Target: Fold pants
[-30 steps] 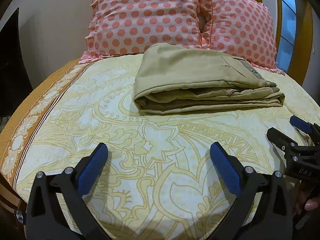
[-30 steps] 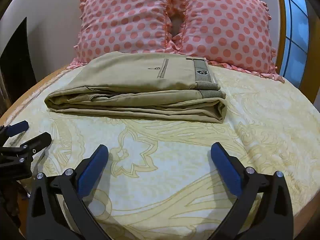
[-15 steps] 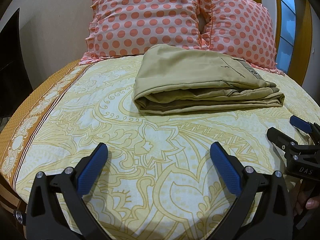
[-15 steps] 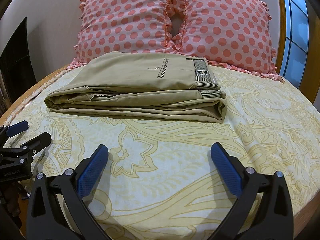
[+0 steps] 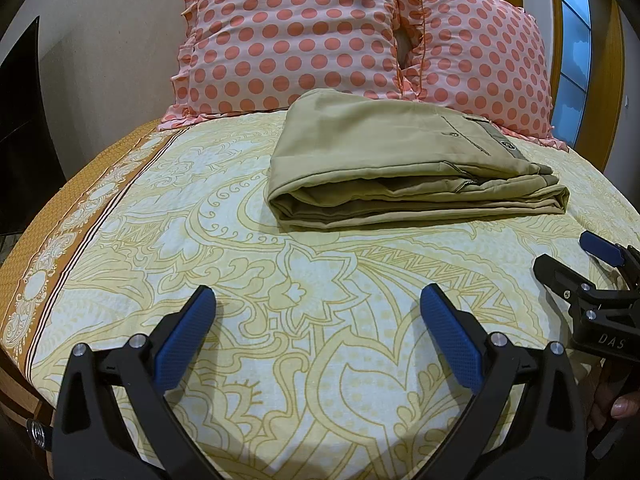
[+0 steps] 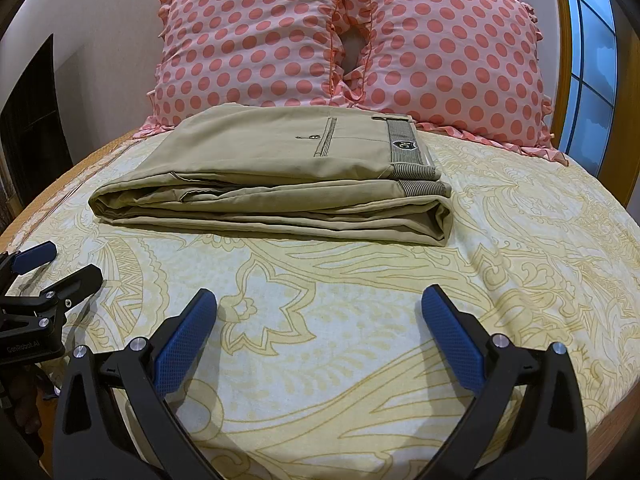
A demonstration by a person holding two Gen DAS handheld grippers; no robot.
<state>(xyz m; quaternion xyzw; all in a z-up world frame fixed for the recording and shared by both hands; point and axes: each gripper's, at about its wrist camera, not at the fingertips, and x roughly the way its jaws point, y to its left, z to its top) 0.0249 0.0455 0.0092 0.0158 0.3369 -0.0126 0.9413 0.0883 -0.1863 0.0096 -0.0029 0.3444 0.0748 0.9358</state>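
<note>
- The bed (image 5: 224,264) fills most of both views; its cotton sheet (image 6: 520,240) is pale cream printed with yellow scrolling leaves and flowers, and along the left edge runs a mustard-brown woven border (image 5: 60,240) with white medallions.
- Two plump pillows (image 6: 256,40) stand side by side at the head of the bed, in pink cloth with coral polka dots and ruffled edges, their inner edges touching.
- The pants (image 6: 280,176) lie in the middle of the bed, just in front of the pillows and well apart from both tools.
- They are smooth khaki fabric folded into a flat, layered rectangle, with a rounded fold at the left end and stacked edges facing the cameras.
- On top shows a welt pocket with a small button, and at the right end a grey striped waistband (image 6: 404,144) carrying a dark shield-shaped label.
- The left gripper (image 5: 316,320) hovers over the near part of the sheet with its jaws spread wide, holding nothing; its black plastic arms end in blue textured pads.
- The right gripper (image 6: 320,320) is the same build and is likewise spread apart and empty above the sheet.
- Each tool shows at the edge of the other's view, resting low near the sheet.
- A window (image 6: 592,80) with a wooden frame stands at the right.
</note>
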